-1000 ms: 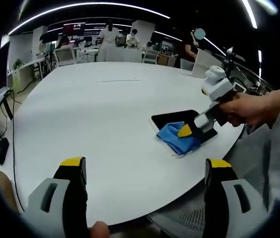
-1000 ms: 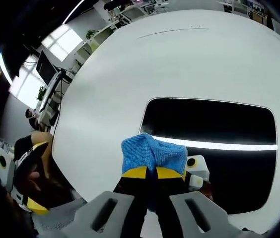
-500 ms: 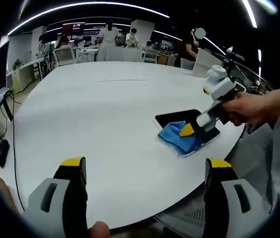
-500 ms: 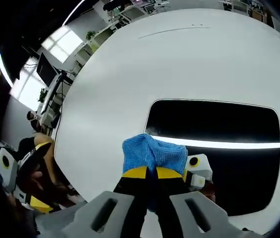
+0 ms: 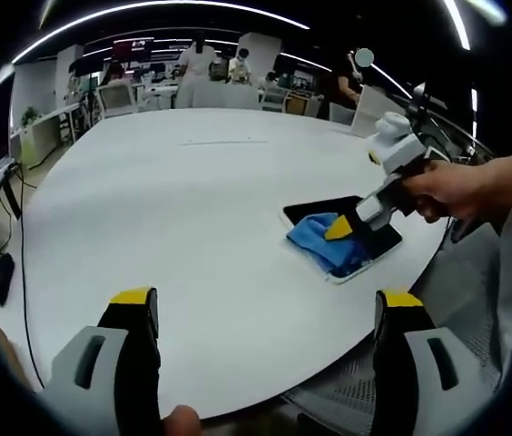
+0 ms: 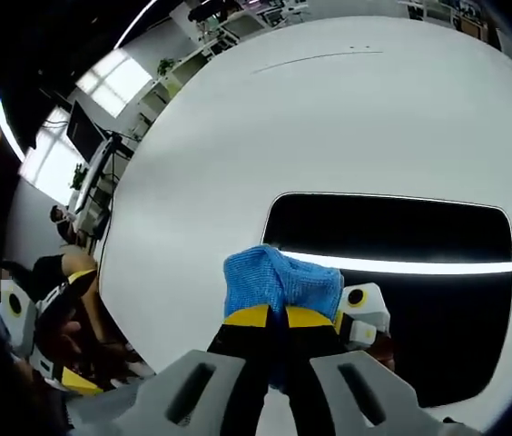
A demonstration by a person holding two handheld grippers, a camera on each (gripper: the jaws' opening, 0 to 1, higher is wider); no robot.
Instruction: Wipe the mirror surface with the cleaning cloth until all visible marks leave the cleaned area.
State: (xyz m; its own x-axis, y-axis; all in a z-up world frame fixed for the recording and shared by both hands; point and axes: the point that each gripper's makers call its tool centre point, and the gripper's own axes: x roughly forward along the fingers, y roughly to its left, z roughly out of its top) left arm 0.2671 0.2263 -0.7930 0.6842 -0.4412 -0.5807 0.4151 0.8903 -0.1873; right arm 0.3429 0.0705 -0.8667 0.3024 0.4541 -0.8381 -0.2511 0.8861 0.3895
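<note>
At the bottom centre of the right gripper view, the right gripper (image 6: 277,317) has its yellow-tipped jaws pinched together on the blue cleaning cloth (image 6: 281,281). The cloth bunches just above the tips and is pressed down on the near edge of the mirror (image 6: 419,245), so the wad stays firm enough to rub the glass. The mirror, a dark rounded rectangle, lies flat on the white table (image 6: 238,136) in the lower right of that frame, and a bright strip of ceiling light reflects across it. No marks can be made out on the glass, so how much wiping remains cannot be judged.

In the left gripper view, the left gripper (image 5: 265,313) sits at the bottom of the frame with its jaws wide apart and nothing between them. It is held well back from the work, apparently to leave the mirror unobstructed. Farther off, at right of centre near the table's edge, a hand (image 5: 447,186) steers the right gripper over cloth and mirror. Beyond the table, office desks and standing people (image 5: 197,56) line the top of the frame.
</note>
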